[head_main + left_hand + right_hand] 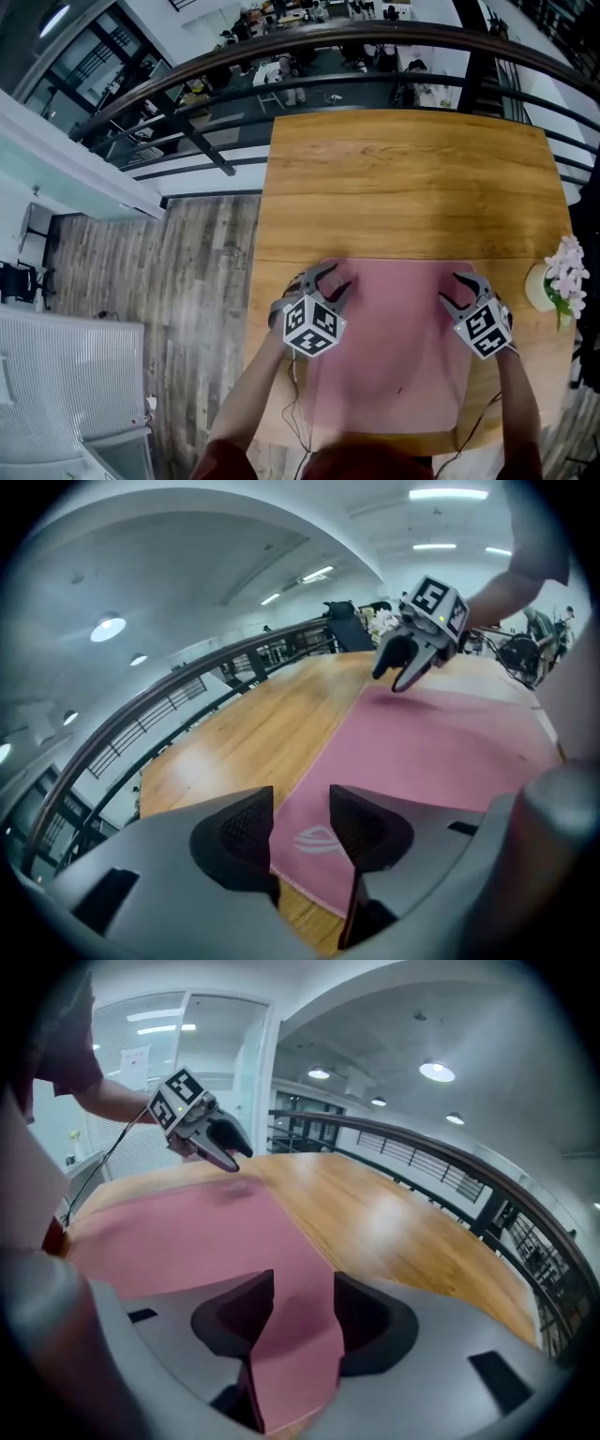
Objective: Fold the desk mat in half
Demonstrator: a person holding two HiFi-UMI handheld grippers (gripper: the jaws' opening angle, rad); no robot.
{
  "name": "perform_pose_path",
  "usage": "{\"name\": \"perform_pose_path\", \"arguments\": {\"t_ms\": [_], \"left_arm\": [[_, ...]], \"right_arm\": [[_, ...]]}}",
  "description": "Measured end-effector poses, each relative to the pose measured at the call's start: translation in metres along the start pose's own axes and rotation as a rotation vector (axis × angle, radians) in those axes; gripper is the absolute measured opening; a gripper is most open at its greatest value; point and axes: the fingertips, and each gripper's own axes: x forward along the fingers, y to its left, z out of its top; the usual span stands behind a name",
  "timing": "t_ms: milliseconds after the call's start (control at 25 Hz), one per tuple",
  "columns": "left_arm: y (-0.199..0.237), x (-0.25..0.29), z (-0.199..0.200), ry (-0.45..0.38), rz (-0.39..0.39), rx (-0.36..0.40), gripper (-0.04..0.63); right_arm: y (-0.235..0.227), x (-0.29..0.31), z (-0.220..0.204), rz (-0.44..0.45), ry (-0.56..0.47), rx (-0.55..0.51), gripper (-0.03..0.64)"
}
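A pink desk mat (389, 347) lies on the near half of the wooden table (403, 178), its far edge running across the table's middle. My left gripper (333, 279) is over the mat's far left corner and my right gripper (457, 289) over its far right corner. In the left gripper view the jaws (300, 832) stand open above the corner, which bears a pale logo (319, 839). In the right gripper view the jaws (302, 1312) are open too. The mat's edge (291, 1335) runs between them, and the pads do not press on it.
A white vase with pale pink flowers (553, 281) stands at the table's right edge, close to the right gripper. A curved dark railing (281, 56) runs beyond the far edge. Wood-plank floor (187, 281) lies to the left. Cables hang from both grippers toward the person.
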Motion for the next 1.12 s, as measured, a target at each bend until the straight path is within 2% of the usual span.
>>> {"name": "perform_pose_path", "arguments": {"t_ms": [200,480,720,960,1120], "left_arm": [[-0.002,0.019,-0.012,0.067,-0.106,0.091,0.236],[0.013,0.046,-0.018,0.158,-0.219,0.192,0.264],[0.013,0.06,-0.021,0.266,-0.4,0.217,0.275],[0.012,0.072,-0.027,0.333,-0.481,0.263,0.278],[0.011,0.075,-0.029,0.357,-0.526,0.236,0.265]], "right_arm": [[-0.015,0.019,-0.013,0.125,0.122,-0.133,0.244],[-0.028,0.036,-0.026,0.311,0.256,-0.192,0.289],[-0.039,0.049,-0.03,0.392,0.31,-0.212,0.302],[-0.041,0.06,-0.033,0.447,0.346,-0.264,0.308],[-0.042,0.064,-0.034,0.464,0.34,-0.26,0.304]]}}
